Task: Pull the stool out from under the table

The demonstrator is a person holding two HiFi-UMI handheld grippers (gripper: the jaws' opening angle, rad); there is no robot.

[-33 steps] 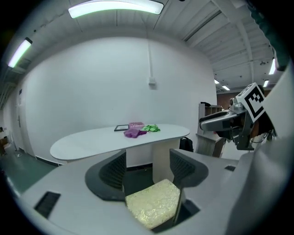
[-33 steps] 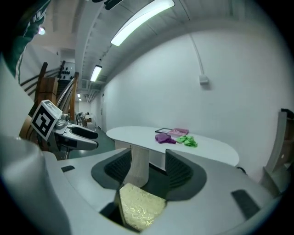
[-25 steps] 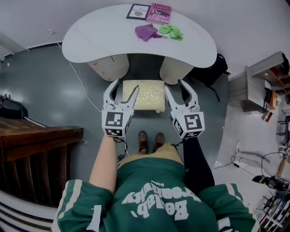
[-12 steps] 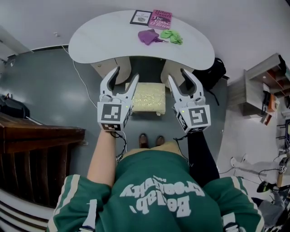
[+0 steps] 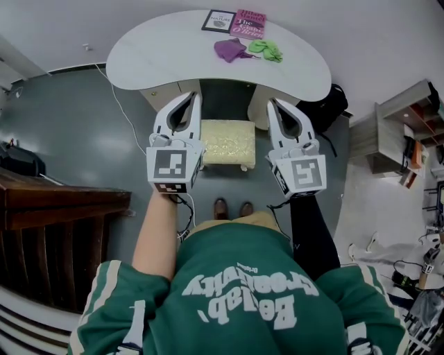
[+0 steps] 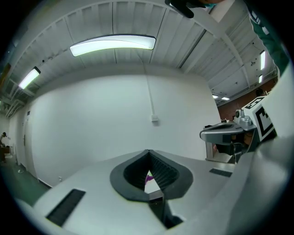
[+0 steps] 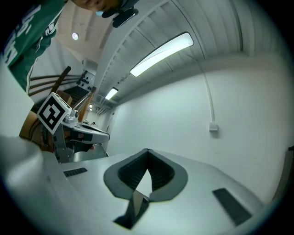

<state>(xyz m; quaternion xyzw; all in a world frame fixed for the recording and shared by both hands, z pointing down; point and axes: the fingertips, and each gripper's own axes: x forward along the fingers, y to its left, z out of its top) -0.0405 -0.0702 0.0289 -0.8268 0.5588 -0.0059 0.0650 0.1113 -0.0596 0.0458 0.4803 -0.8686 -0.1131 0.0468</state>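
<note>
The stool [image 5: 226,143], with a pale yellow cushioned top, stands on the grey floor just in front of the white curved table [image 5: 159,55], near its two legs. My left gripper [image 5: 194,97] is held up over the stool's left side and my right gripper [image 5: 273,104] over its right side; neither touches it. Both have just been closing and now stand shut with nothing between the pads. The left gripper view shows its jaws [image 6: 148,152] meeting against a white wall. The right gripper view shows the same [image 7: 147,151].
Two books [image 5: 239,21], a purple cloth [image 5: 229,48] and a green cloth [image 5: 265,48] lie on the table's far side. A black bag [image 5: 327,107] sits right of the table, dark wooden furniture [image 5: 55,229] at left, shelving [image 5: 402,132] at right. My feet [image 5: 232,208] stand behind the stool.
Both grippers have lifted from beside the stool's sides and their jaws have gone from open to shut. The stool has stayed where it was.
</note>
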